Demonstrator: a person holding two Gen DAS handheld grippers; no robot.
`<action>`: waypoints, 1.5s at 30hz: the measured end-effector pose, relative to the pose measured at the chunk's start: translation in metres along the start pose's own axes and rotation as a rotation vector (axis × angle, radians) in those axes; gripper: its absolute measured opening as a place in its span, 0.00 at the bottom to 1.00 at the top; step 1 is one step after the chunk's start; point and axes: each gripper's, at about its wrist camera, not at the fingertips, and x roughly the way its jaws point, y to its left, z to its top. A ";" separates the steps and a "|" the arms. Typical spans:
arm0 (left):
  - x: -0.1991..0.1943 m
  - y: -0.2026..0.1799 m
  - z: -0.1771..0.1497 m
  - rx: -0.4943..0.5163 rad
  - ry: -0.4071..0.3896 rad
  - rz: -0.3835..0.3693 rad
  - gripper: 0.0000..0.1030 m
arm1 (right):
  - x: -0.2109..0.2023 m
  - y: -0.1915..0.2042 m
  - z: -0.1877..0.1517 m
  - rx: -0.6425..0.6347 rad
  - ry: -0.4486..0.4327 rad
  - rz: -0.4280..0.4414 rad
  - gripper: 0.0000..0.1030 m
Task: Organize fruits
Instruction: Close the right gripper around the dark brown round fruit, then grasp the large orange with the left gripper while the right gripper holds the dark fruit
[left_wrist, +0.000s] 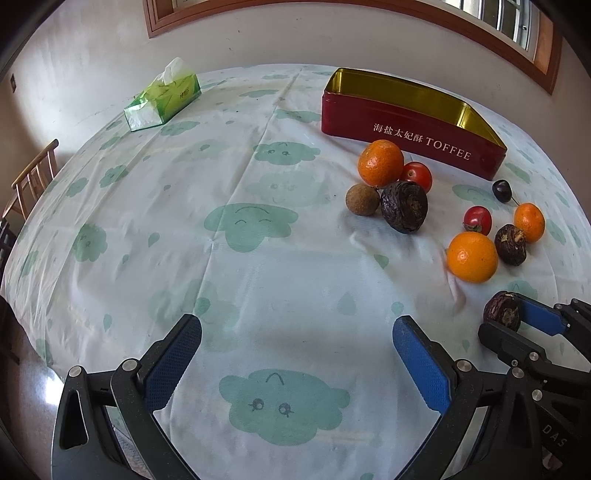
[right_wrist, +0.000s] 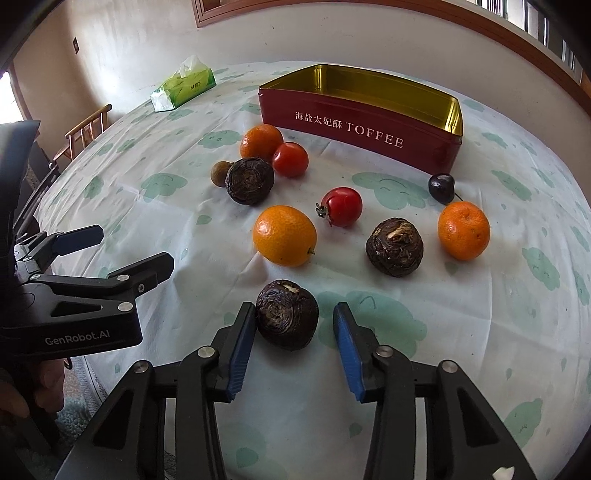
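Right gripper narrowed around dark water chestnut, right pad not touching; hard, light, knobbly (likely rolls), best pinched across middle.

- My left tongs have matte black angular arms with triangular cut-outs, silver round screws at the pivots, and blue textured pads on the inner faces.
- My right tongs are built the same: black linkages, silver screws, ribbed blue pads.
- White "GenRobot.AI" lettering marks the left body's side; "DAS" shows on the right one.
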 end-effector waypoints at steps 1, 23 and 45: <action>0.000 -0.001 0.000 0.003 -0.002 0.000 0.99 | 0.000 0.000 -0.001 -0.001 -0.001 0.001 0.35; -0.008 -0.026 0.002 0.078 -0.036 -0.055 0.99 | -0.010 -0.044 -0.008 0.136 -0.013 -0.082 0.30; 0.000 -0.087 0.027 0.182 -0.041 -0.182 0.91 | -0.021 -0.110 -0.019 0.267 -0.043 -0.154 0.30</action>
